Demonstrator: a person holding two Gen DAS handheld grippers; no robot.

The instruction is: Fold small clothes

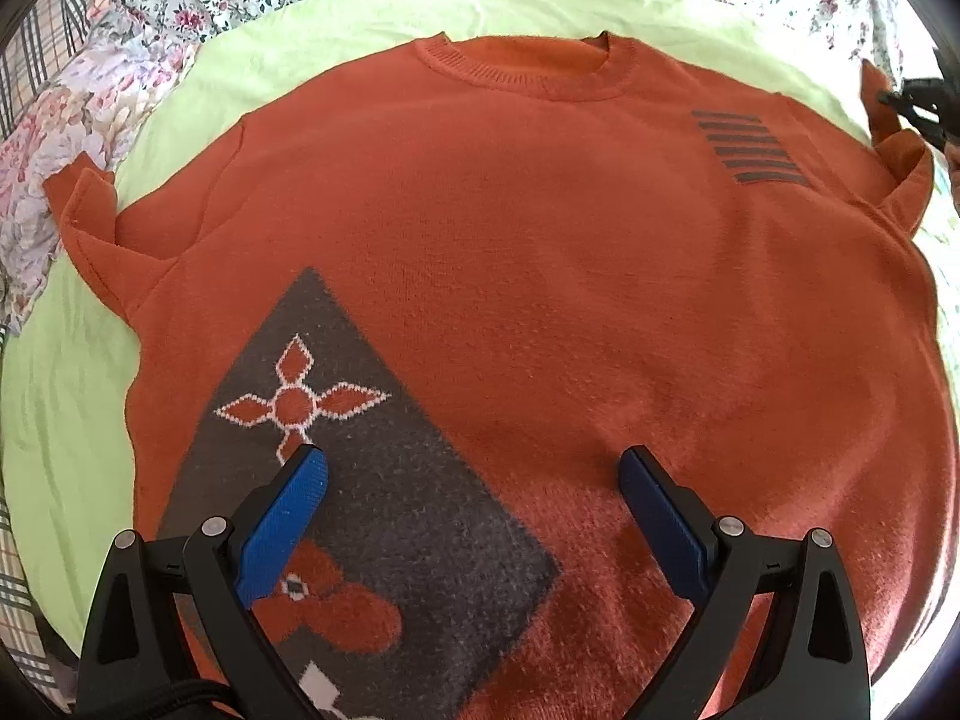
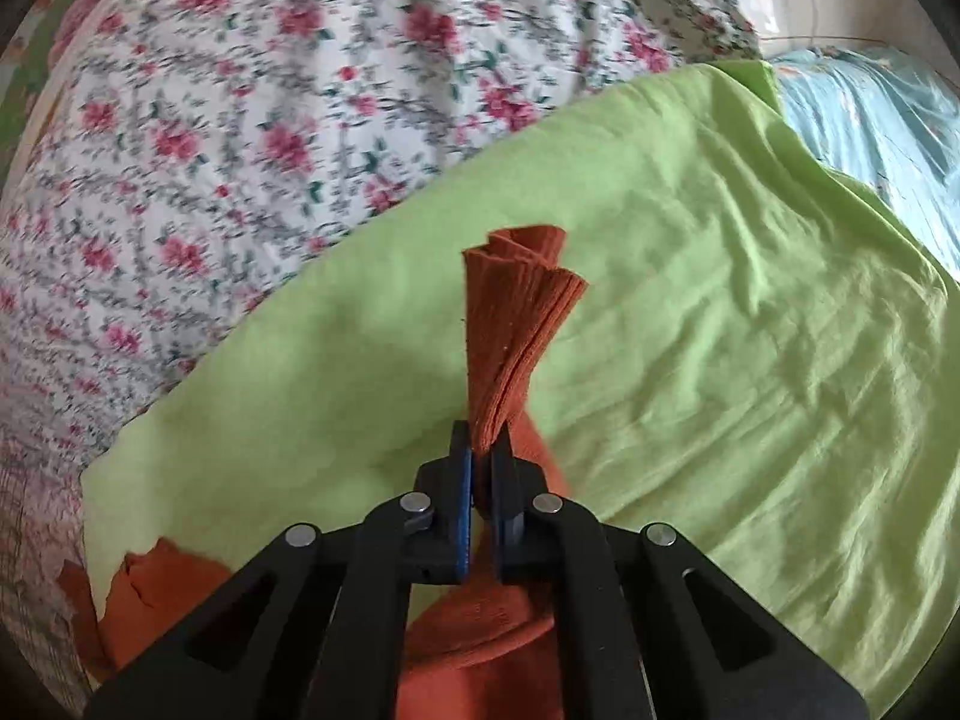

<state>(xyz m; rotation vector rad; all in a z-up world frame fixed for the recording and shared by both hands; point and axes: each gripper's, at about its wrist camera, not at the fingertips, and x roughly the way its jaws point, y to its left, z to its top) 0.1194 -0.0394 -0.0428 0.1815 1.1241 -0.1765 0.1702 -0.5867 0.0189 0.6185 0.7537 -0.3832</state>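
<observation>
An orange knit sweater lies flat, front up, on a light green cloth, its neck at the far side. It has a grey diamond patch with a flower motif and grey stripes on the chest. My left gripper is open and empty, low over the sweater's lower part. My right gripper is shut on the ribbed cuff of the sweater's sleeve and holds it up off the green cloth. It also shows in the left wrist view at the far right by the sleeve.
Floral bedding lies beyond the green cloth on the far side. Plaid and floral fabric lies at the left. A light blue sheet lies at the far right.
</observation>
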